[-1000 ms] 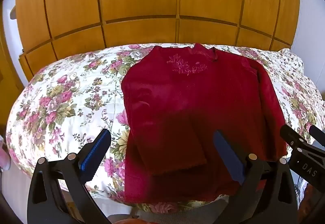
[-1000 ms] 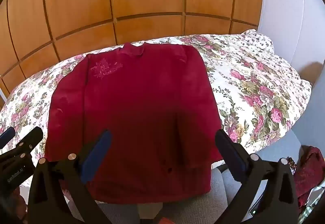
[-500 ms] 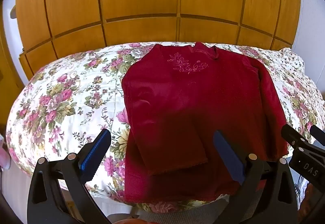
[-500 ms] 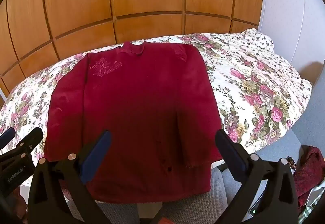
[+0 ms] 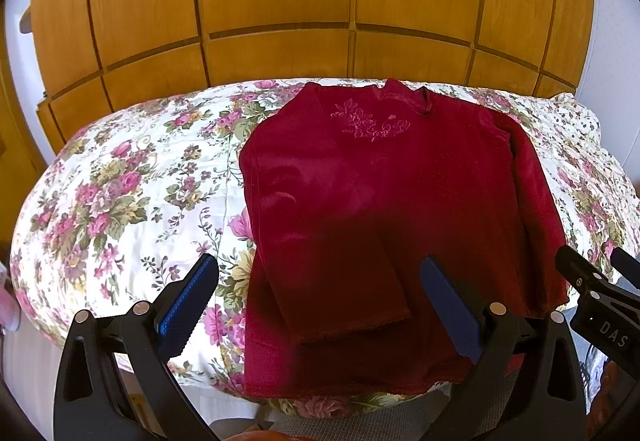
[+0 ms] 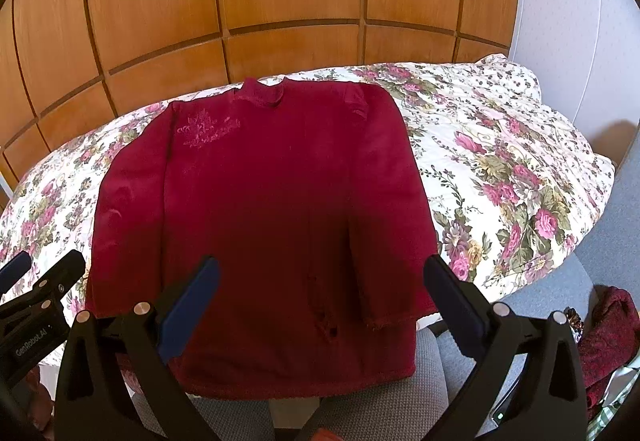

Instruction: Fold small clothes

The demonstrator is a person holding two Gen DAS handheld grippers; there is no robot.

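Note:
A dark red sweater with an embroidered flower on the chest lies flat on a floral quilt. Both sleeves are folded in over the body, cuffs near the hem. The hem hangs over the quilt's near edge. My left gripper is open, held above the hem at the folded left sleeve. My right gripper is open too, hovering over the hem beside the folded right sleeve. Neither touches the cloth. Each gripper shows at the edge of the other's view.
A wooden panelled wardrobe stands right behind the bed. A grey chair seat lies under the hem. Another dark red garment lies low at the right, by a white wall.
Both grippers have drifted slightly; the sweater sits a little lower and nearer in both views. Nothing has been gripped or let go.

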